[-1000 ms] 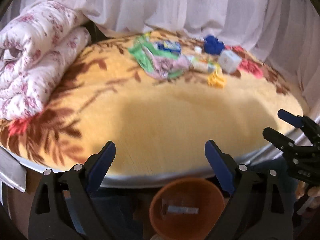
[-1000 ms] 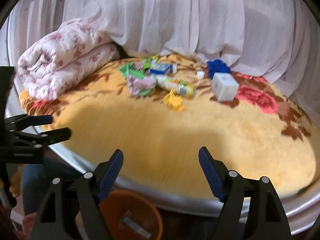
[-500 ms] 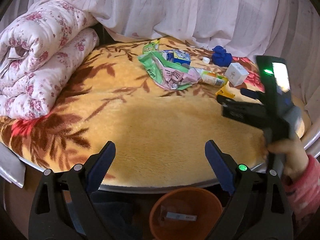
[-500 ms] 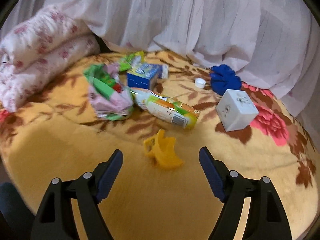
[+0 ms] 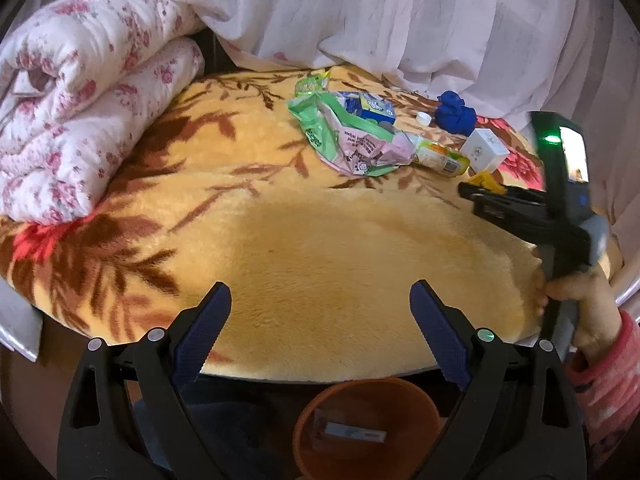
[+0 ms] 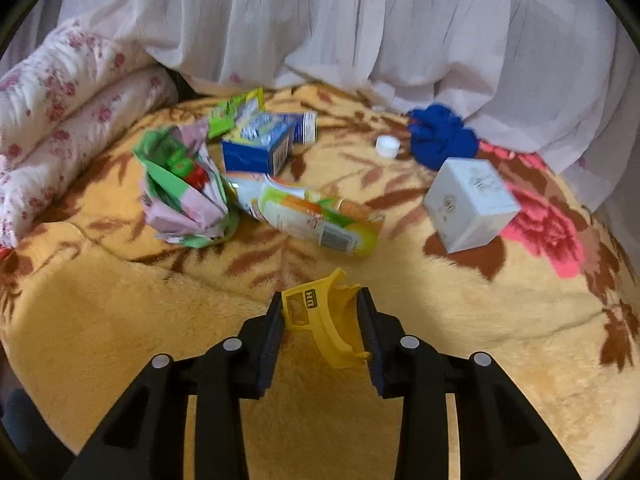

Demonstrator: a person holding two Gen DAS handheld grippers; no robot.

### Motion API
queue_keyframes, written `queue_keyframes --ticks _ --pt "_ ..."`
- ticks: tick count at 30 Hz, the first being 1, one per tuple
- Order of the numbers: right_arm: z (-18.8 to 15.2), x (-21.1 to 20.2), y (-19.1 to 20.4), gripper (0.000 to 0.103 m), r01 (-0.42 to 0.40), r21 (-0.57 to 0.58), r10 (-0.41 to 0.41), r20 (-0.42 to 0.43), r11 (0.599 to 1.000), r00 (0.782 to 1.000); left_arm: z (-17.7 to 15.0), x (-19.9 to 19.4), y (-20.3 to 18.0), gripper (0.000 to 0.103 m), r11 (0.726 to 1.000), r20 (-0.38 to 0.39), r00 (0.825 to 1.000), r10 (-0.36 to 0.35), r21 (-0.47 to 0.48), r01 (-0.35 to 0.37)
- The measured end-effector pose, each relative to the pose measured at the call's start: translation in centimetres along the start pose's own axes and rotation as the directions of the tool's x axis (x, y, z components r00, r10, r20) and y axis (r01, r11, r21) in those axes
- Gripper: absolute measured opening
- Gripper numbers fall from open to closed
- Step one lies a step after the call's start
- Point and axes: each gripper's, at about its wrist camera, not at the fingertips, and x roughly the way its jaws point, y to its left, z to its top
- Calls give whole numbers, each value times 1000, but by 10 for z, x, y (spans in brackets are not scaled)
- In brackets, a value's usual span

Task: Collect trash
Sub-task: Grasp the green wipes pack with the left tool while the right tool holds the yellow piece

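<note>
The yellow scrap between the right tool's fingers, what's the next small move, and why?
Probably lift the right tool straight up a little. Its fingers are closed on both sides of the yellow scrap, which looks low over the blanket, and the orange bin sits below the bed's edge near the left tool, which is open and empty.

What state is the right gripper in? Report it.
Shut on the yellow wrapper: the right gripper has both fingers pressed against its sides.
</note>
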Motion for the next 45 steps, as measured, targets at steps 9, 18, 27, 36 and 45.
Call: queue_keyframes --ticks 9,18,27,36,45 --pt "-10 -56 -20 36 -69 24 67 87 997 994 23 39 -10 88 992 -52 993 -106 -69 102" --pt "-21 -84 -39 36 -100 26 96 126 995 987 79 109 -9 88 949 -51 968 -244 -220 227" --pt "-28 -81 -54 36 -113 50 106 117 992 987 110 172 14 88 855 -26 930 -368 -401 327" --pt "-28 -72 -56 36 -122 81 113 111 989 987 118 187 -4 60 903 -45 942 -332 -304 304" --pt "-28 -77 -54 36 -134 92 121 133 987 984 127 181 -24 29 974 -78 978 -194 -138 182"
